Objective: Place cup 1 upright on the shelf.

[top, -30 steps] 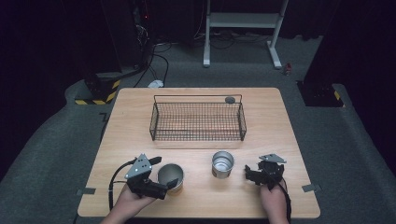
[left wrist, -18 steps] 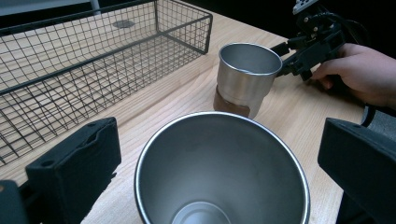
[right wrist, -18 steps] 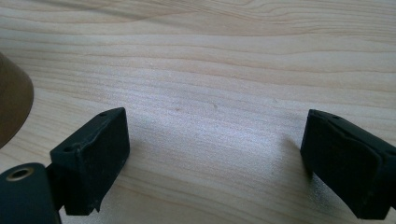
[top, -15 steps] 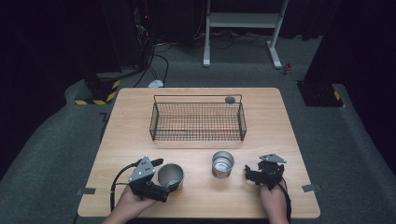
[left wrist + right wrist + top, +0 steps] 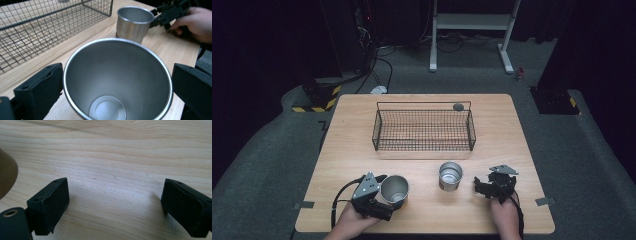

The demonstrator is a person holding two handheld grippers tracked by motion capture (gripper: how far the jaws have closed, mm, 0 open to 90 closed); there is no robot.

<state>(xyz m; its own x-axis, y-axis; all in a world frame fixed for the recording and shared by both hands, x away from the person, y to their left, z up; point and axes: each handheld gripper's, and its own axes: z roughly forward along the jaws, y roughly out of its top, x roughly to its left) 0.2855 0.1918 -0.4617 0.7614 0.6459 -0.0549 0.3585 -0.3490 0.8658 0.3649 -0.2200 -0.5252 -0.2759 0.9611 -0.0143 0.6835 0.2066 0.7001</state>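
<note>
Down at the near-left of the tabletop, left tongs spread wide around a large steel cup, jaws flanking its rim on both sides in the left gripper view, actual contact impossible to call. Just to its right, a smaller steel cup upright and alone, with the wire basket behind both and a small dark round thing by the basket's far right corner. Over at the near-right, right tongs gaping open low over bare wood, gripping nothing, close beside the smaller cup.
</note>
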